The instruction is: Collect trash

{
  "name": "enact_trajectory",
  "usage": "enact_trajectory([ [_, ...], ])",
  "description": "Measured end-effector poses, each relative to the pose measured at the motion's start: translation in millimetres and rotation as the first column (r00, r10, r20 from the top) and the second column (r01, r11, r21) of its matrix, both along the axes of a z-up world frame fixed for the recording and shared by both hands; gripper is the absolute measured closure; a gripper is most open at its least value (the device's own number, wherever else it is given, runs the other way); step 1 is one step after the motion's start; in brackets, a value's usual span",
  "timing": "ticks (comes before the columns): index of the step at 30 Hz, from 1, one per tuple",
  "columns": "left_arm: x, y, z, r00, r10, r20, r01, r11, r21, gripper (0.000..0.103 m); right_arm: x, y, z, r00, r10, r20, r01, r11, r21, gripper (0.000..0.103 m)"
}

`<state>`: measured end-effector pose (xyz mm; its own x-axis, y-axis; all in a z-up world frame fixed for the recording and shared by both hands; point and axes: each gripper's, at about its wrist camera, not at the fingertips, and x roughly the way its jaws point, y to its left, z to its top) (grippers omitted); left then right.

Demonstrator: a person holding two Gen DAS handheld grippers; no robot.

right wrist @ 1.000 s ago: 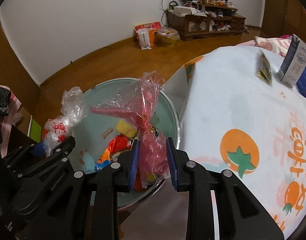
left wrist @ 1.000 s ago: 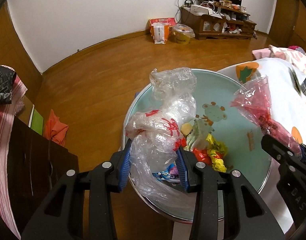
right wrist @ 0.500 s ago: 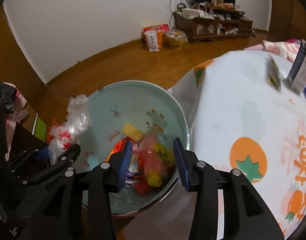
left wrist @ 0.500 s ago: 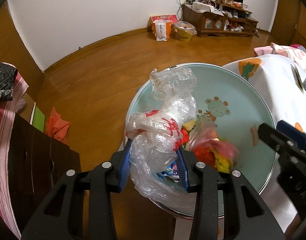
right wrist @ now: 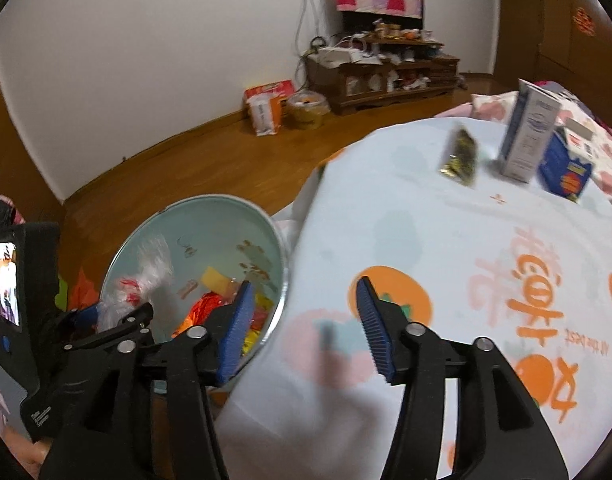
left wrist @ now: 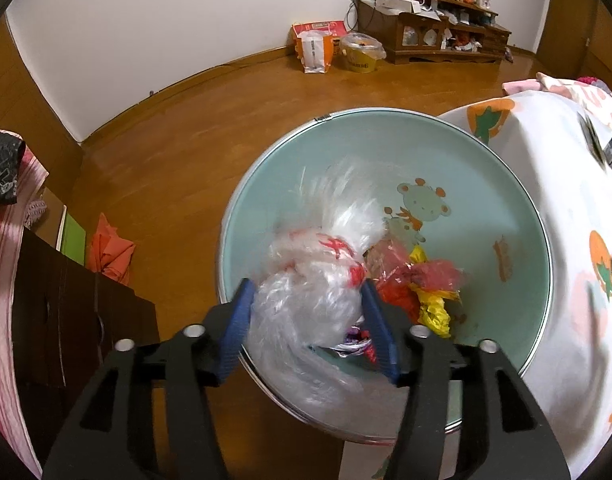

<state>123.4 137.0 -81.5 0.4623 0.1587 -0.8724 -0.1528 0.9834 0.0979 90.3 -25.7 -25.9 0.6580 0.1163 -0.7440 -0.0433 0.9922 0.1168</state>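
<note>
The worktop (right wrist: 446,240) under its printed cloth is cut off at the right, and its packet (right wrist: 460,156) and cartons (right wrist: 530,136) are blurred. Beside it, the bin (left wrist: 486,184) holds wrappers (left wrist: 418,284). The left gripper (left wrist: 306,312) tilts down over it, jaws just widened around a smeared clear bag (left wrist: 310,288); whether they still touch is unclear. The right gripper (right wrist: 302,320) angles over the cloth, jaws just parted, empty.

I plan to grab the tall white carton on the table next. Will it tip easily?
Probably. The tall white carton stands upright on a narrow base on the soft tablecloth, so a high push could topple it. It looks stiff; a grip low on its sides seems safest. The blue box beside it crowds one side.
</note>
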Motion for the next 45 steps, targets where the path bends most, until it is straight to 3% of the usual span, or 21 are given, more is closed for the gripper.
enact_trajectory([
  [2,-0.9,-2.1,1.9,1.0,-0.001,0.005,0.001,1.0,0.002,0.038,-0.9,-1.3,1.1,1.0,-0.008,-0.001,0.008,1.0,0.005,0.046],
  [4,-0.6,-6.9,3.0,1.0,-0.019,0.002,0.019,1.0,0.014,0.026,-2.8,-4.0,1.5,1.0,-0.018,-0.007,0.018,1.0,0.015,0.046],
  [7,-2.6,-11.5,7.5,0.999,-0.028,0.019,0.027,0.998,0.049,0.02,-5.0,-9.3,2.3,0.999,-0.035,-0.016,0.035,0.999,0.036,0.039],
  [11,-5.1,-8.8,11.1,1.0,-0.014,0.02,0.013,0.999,0.041,0.014,-10.0,-14.3,5.4,0.998,-0.056,-0.012,0.056,0.996,0.068,0.03],
  [14,-4.1,-5.1,10.6,1.0,0.005,0.008,-0.005,0.999,0.036,0.013,-11.2,-15.7,6.5,0.997,-0.073,-0.004,0.074,0.994,0.082,0.022],
  [32,8.4,5.0,-0.3,0.997,0.05,-0.065,-0.045,0.996,0.081,0.013,5.9,-1.7,-11.7,0.995,-0.032,-0.097,0.039,0.997,0.067,0.018],
  [41,-32.4,21.4,0.3,0.992,0.117,-0.05,-0.111,0.988,0.106,0.012,-10.8,3.6,-17.4,0.995,-0.003,-0.102,0.009,0.998,0.056,0.018],
  [45,-53.2,24.8,6.8,0.992,0.123,-0.027,-0.121,0.99,0.07,0.009,-25.0,2.2,-17.0,0.994,0.001,-0.106,0.007,0.997,0.076,0.018],
])
